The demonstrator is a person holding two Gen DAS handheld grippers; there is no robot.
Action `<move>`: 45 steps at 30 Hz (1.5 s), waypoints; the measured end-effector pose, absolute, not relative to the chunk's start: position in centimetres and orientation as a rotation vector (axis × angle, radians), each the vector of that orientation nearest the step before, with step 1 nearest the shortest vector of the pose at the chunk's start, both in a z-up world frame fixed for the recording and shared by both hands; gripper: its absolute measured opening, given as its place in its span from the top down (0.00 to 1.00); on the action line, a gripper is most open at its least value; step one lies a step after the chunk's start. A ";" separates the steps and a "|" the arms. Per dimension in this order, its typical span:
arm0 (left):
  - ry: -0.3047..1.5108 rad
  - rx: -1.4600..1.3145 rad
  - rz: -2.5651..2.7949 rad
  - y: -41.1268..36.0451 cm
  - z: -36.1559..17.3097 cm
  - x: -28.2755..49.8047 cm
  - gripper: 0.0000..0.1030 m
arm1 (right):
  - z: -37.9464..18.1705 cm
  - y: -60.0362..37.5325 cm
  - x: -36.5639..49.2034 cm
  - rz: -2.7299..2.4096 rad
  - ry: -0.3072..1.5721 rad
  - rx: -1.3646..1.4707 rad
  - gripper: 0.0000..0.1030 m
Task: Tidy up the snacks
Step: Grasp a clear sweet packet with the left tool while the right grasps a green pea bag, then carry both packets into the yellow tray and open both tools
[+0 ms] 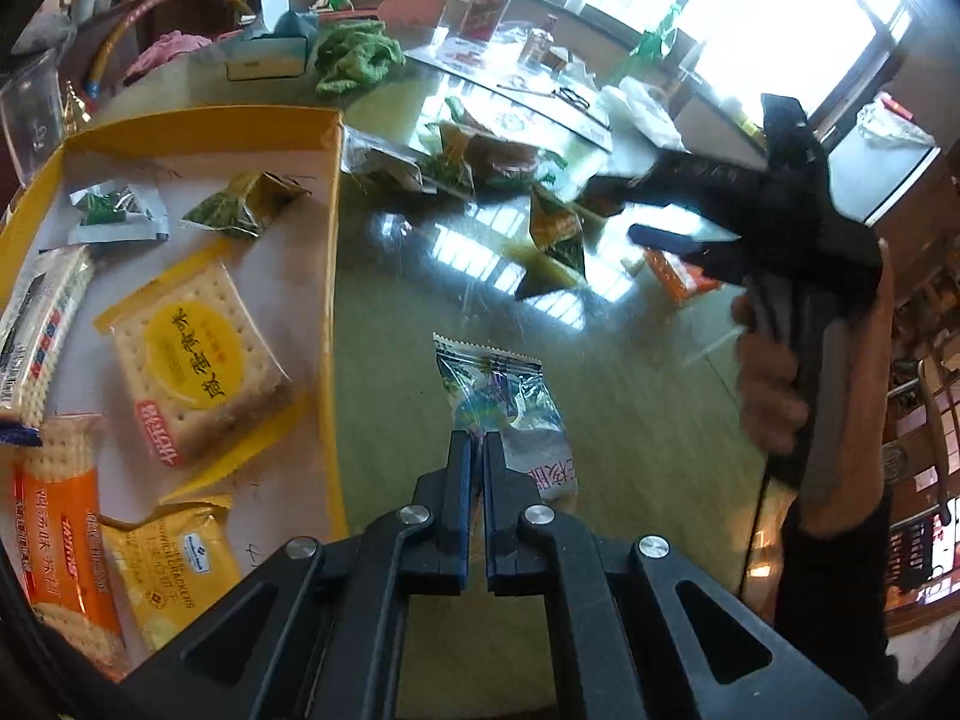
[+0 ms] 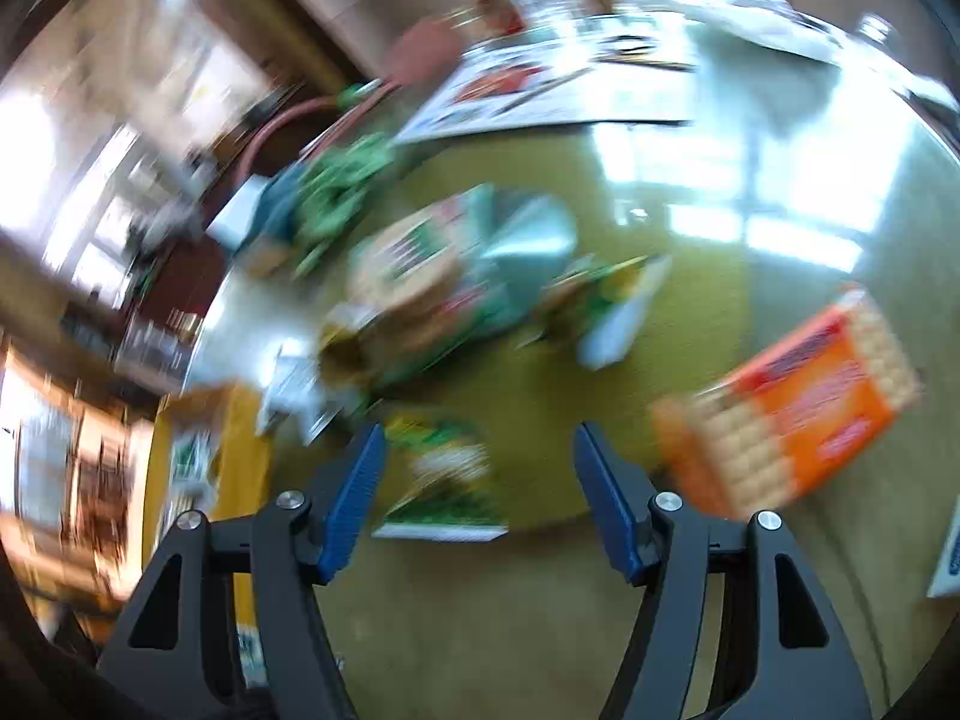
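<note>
My left gripper [image 1: 478, 441] is shut on a clear blue-printed snack packet [image 1: 501, 396], just right of the yellow box lid [image 1: 333, 240]. The lid holds several snacks: a yellow cracker pack [image 1: 201, 360], an orange cracker pack [image 1: 69, 546], a sandwich-cracker pack [image 1: 174, 564] and two green packets [image 1: 240, 210]. My right gripper [image 2: 477, 456] is open and empty over a green-yellow packet [image 2: 447, 486]; this view is blurred. It also shows in the left wrist view [image 1: 624, 210], above a green-gold packet [image 1: 555, 234]. An orange cracker pack [image 2: 798, 402] lies to its right.
More green packets lie in a pile [image 1: 456, 162] at mid table. A tissue box [image 1: 270, 48], a green knitted cloth [image 1: 357, 57], bottles [image 1: 480, 6] and papers [image 1: 528, 102] stand at the far side. The glass table top [image 1: 600, 420] reflects the window.
</note>
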State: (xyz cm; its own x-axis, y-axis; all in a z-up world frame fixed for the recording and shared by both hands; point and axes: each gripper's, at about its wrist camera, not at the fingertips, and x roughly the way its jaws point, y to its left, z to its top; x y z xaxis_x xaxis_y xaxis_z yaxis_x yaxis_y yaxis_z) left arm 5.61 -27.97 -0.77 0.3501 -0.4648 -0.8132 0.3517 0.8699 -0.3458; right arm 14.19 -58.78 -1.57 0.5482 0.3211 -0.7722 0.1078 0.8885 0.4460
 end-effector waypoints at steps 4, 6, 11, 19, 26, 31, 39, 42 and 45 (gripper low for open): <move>1.091 -0.133 -0.557 -27.6 -0.7 5.5 1.00 | -2.7 -56.1 15.3 0.083 1.036 0.398 0.43; 1.081 -0.140 -0.559 -27.2 -0.6 5.3 1.00 | -3.6 -55.7 15.9 0.093 1.069 0.409 0.62; 1.073 -0.184 -0.577 -26.1 -0.3 4.1 1.00 | -4.2 -55.9 15.2 0.071 1.060 0.412 0.70; 1.021 -0.251 -0.632 -24.1 1.5 0.7 1.00 | -2.9 -54.7 5.9 0.137 0.977 0.468 0.72; 0.944 -0.345 -0.538 -17.0 4.2 -0.6 1.00 | 1.9 -50.0 -0.8 0.304 0.845 0.431 0.72; 0.899 -0.378 -0.408 -11.4 4.8 -0.6 0.99 | 3.0 -43.6 -1.6 0.438 0.842 0.331 0.72; 0.914 -0.411 -0.267 -5.9 2.5 -0.3 0.99 | 1.7 -35.4 -1.2 0.560 0.895 0.194 0.72; 0.931 -0.422 -0.251 -5.0 1.6 0.1 0.99 | 1.7 -33.6 -0.2 0.576 0.906 0.178 0.72; 0.939 -0.423 -0.236 -4.4 1.0 0.5 0.99 | 1.7 -31.3 1.6 0.575 0.926 0.140 0.72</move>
State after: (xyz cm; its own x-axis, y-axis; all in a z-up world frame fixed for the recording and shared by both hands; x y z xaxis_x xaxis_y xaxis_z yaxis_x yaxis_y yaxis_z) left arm 0.45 -4.42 0.98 0.5730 -0.3758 -0.7283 0.0137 0.8930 -0.4499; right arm 1.62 -31.29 1.66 0.4635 0.5249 -0.7139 -0.4076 0.8416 0.3543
